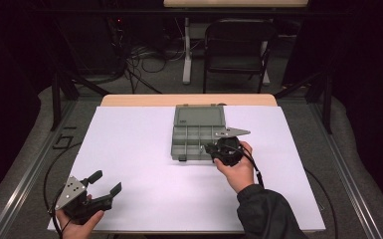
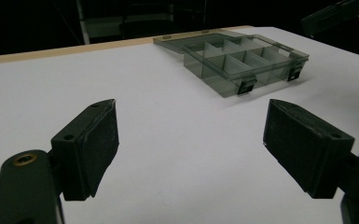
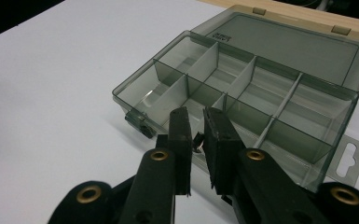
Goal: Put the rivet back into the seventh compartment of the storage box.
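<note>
A smoky clear compartment box [image 1: 175, 142] lies open on the white table top, its lid [image 1: 199, 115] folded flat away from me. Its dividers show in the right gripper view [image 3: 233, 86], and the compartments I can see hold nothing. My right gripper [image 1: 210, 147] hovers at the box's near right edge with its jaws almost together. A small shiny piece [image 3: 198, 141] sits pinched between its pads [image 3: 181, 128]; I cannot make out what it is. At the table's near left corner, my left gripper [image 1: 106, 181] stands wide open with nothing in it, facing the box [image 2: 242, 60] from a distance.
The white sheet [image 1: 139, 164] covers most of the wooden table [image 1: 189, 99]. A black folding chair [image 1: 236, 50] and floor cables stand beyond the far edge. Cables trail from both grippers off the table's near side.
</note>
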Tool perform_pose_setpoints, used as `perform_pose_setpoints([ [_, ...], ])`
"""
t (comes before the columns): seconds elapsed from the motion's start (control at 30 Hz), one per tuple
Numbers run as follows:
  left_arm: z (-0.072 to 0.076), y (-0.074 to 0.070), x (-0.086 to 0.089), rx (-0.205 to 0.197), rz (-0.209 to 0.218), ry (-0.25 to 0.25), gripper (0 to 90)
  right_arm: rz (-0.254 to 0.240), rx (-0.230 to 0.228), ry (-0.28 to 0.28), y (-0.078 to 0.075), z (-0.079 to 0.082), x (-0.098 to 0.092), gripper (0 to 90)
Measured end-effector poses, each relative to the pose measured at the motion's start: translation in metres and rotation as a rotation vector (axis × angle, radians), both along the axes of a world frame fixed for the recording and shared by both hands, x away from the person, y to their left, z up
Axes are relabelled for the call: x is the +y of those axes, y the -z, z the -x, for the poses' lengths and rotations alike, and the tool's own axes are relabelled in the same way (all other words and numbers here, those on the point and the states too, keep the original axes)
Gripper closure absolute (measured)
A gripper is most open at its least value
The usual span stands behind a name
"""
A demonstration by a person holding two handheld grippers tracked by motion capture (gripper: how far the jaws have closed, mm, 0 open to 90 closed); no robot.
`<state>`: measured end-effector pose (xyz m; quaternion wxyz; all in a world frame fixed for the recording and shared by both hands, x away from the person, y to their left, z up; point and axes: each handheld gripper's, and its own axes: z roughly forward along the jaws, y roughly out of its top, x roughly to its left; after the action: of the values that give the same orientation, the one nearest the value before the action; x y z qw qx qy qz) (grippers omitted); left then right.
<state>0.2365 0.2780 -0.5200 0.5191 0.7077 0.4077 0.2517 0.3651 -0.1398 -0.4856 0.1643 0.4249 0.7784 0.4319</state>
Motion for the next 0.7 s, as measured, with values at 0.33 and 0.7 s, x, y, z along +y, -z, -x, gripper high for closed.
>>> perform_pose_setpoints([
  [0.33, 0.000, 0.000, 0.000, 0.002, 0.000, 0.000, 18.0, 0.032, 0.028, 0.025, 0.018, -0.017, 0.008, 82.0],
  [0.7, 0.000, 0.000, 0.000, 0.002, 0.002, 0.002, 18.0, 0.043, 0.031, 0.048, 0.032, -0.028, 0.016, 81.9],
])
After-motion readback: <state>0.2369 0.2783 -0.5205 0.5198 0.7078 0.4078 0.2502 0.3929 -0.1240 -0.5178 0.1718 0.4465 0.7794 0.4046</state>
